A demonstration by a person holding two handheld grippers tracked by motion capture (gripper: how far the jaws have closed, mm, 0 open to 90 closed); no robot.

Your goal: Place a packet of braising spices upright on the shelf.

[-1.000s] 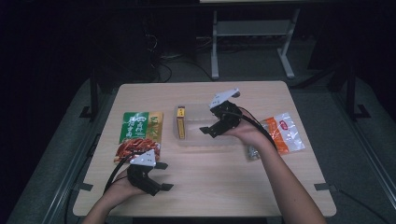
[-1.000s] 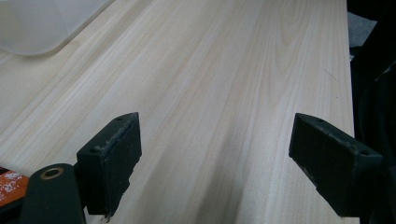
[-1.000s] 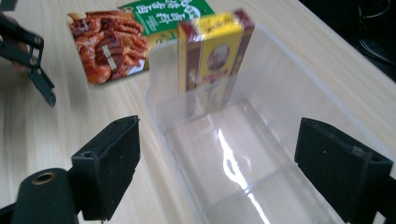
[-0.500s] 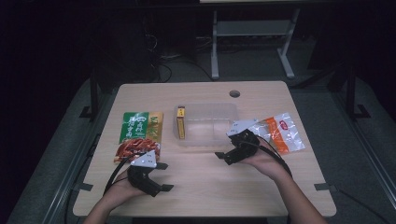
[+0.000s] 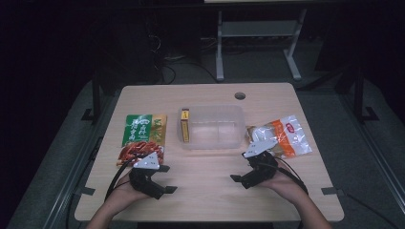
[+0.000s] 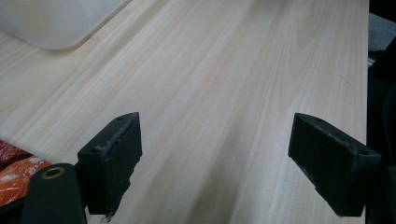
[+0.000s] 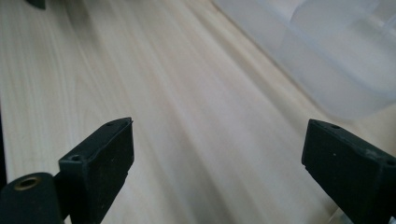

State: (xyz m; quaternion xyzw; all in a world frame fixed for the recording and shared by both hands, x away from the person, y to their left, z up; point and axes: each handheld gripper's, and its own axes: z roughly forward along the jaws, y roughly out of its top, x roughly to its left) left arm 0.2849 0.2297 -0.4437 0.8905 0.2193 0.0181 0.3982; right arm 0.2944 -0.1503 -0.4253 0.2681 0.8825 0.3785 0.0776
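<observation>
Both the left gripper [image 5: 165, 179] and the right gripper [image 5: 240, 174] rest wide open with nothing held, so the right one should turn toward the crinkly orange-and-clear snack bag [image 5: 282, 138] just beside it, right of the clear plastic box [image 5: 212, 126], and pinch its edge gently.

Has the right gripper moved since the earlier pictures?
Yes. The right gripper came back from over the clear container toward the table's near edge, jaws open and empty, having just opened a little further.
</observation>
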